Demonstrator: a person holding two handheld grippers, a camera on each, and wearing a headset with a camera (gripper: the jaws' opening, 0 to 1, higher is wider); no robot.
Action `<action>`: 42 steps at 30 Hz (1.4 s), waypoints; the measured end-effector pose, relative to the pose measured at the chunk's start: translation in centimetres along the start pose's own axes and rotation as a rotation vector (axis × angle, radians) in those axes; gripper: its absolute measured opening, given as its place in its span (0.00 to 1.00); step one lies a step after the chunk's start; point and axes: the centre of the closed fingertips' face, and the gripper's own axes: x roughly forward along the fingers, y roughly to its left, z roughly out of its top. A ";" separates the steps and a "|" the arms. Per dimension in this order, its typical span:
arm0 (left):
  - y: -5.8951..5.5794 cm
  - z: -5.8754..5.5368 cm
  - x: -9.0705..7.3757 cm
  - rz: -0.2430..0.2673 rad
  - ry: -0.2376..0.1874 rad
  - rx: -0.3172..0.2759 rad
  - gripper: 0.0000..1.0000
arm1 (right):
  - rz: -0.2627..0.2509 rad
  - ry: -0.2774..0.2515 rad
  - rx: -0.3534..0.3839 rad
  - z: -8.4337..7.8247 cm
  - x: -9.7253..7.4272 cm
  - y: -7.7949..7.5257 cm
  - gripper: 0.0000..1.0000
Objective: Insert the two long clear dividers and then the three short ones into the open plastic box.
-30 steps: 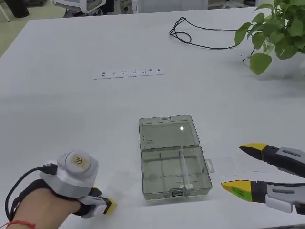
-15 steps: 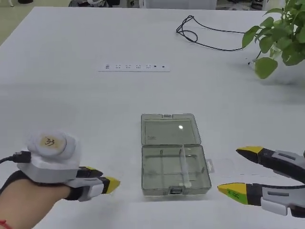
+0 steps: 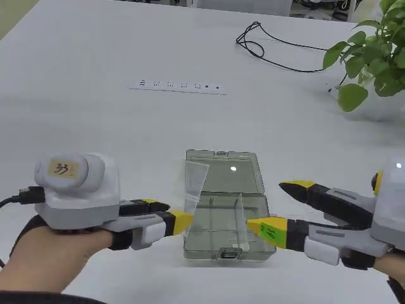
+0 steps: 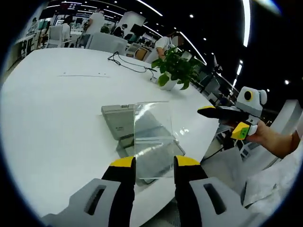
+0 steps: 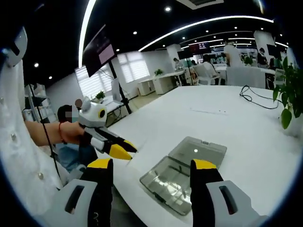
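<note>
Two grey-white tools with black, yellow-tipped jaws.
The left hand-held gripper (image 3: 169,213) carried a round cap (image 3: 63,170) marked "33" and a black cable (image 3: 14,200); the right hand-held gripper (image 3: 277,206) bore a green sticker (image 3: 270,233) on one tip. A red band (image 5: 60,133) circled the left wrist.

Head view: from above, facing forward and down over the white table (image 3: 82,126), close over the open box (image 3: 224,174), the left gripper (image 3: 169,214) low on the left, the right gripper (image 3: 266,205) low on the right.

Left gripper view: from low near the table's edge, facing along its jaws and partly through the clear divider (image 4: 152,139) held between them, across the box to the right gripper and the plant (image 4: 175,68).

Right gripper view: from the other side, facing back over the box to the left gripper, seemingly a little farther off.

Shared by all three: table, box, plant.
</note>
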 end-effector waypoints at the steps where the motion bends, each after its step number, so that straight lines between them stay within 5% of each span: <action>1: -0.3 0.2 0.1 -0.008 -0.005 -0.004 0.30 | 0.001 -0.005 0.010 0.2 0.3 0.2 0.65; 7: -2.3 1.3 0.8 -0.054 -0.044 0.002 0.30 | -0.021 -0.033 0.043 1.4 1.9 0.9 0.49; 13: -3.2 1.6 1.3 -0.079 -0.050 0.022 0.30 | -0.047 -0.016 0.104 0.8 2.5 0.4 0.30; 37: -4.1 2.4 1.5 -0.096 -0.049 0.104 0.30 | -0.090 0.019 0.207 0.0 3.6 0.2 0.08; 42: -4.1 2.2 1.7 -0.088 -0.051 0.093 0.30 | -0.142 0.025 0.246 -0.2 3.7 -0.1 0.07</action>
